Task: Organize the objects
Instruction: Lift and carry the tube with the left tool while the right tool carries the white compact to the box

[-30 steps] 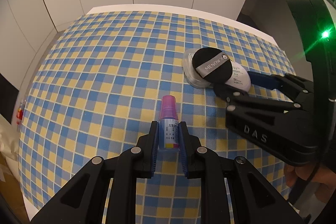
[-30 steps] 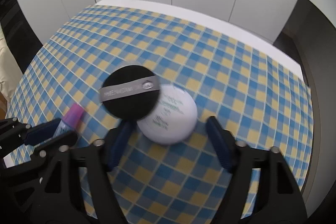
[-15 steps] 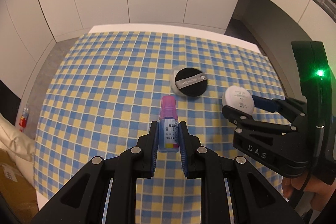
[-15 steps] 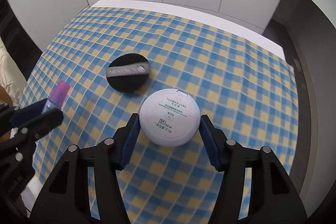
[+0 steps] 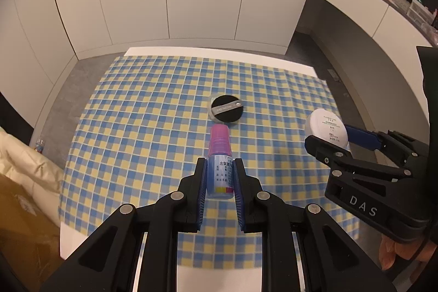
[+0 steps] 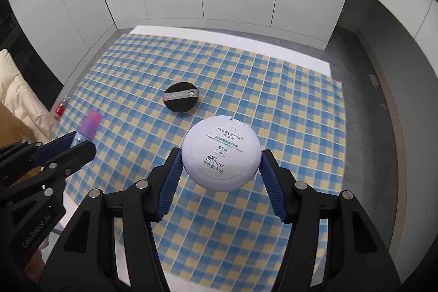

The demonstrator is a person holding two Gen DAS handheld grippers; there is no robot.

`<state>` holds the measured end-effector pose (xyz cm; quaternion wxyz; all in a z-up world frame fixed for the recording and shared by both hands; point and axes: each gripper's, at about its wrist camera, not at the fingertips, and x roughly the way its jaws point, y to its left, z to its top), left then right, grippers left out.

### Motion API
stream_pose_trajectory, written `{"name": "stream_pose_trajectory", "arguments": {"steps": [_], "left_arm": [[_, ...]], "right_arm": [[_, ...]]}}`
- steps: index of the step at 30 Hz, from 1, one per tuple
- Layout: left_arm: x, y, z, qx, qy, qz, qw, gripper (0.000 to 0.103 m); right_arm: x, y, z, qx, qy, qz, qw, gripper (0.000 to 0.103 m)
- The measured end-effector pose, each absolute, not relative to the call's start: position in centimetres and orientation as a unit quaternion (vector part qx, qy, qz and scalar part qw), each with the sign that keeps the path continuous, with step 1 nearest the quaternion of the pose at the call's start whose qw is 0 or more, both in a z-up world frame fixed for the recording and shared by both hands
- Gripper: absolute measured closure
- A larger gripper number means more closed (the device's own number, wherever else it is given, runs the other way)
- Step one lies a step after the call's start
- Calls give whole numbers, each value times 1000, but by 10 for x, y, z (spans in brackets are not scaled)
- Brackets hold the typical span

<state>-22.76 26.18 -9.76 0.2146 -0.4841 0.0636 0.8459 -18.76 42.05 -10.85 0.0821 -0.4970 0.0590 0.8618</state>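
Nearest you, your left gripper is clamped on a small bottle: pads sit on the labelled body, pink cap pointing away from you, held in the air above the checked cloth. Judging by its size it's light, hard plastic. The round body can twist between the pads, so take it mid-label as you have it, not on the cap, which may pull off or unscrew.

Your right gripper is closed around a white round powder compact, pads on opposite sides of the rim, printed face toward the camera, also clear of the cloth. Expect it to be light but smooth and curved at the edge, so it could slip out. It's likely brittle inside too; pressed powder cracks if dropped. Hold across the widest point, moderate squeeze, and set it down flat.

Farther out, a black powder puff with a grey ribbon strap lies near the middle of the cloth, well apart from both grippers. In the left view it seems to rest on a clear dish. It looks soft; pinch the edge or the strap.
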Motion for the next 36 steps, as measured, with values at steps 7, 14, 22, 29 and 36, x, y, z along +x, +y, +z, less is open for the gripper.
{"name": "stream_pose_trajectory", "arguments": {"steps": [7,14,22,29,36], "left_arm": [[-200,264,-62,-465,66,854,224,85],[-171,256,-32,-451,62,859,234,85],[-141,247,1,-417,63,883,207,85],[-123,241,-1,-421,62,878,220,85],[-124,230,-5,-424,53,878,215,85]], "right_arm": [[-161,414,-75,-485,75,867,88,43],[-125,411,-46,-475,94,871,86,43],[-81,404,-19,-455,76,884,81,43],[-69,403,-10,-463,59,880,84,43],[-68,399,-13,-467,64,878,81,43]]}}
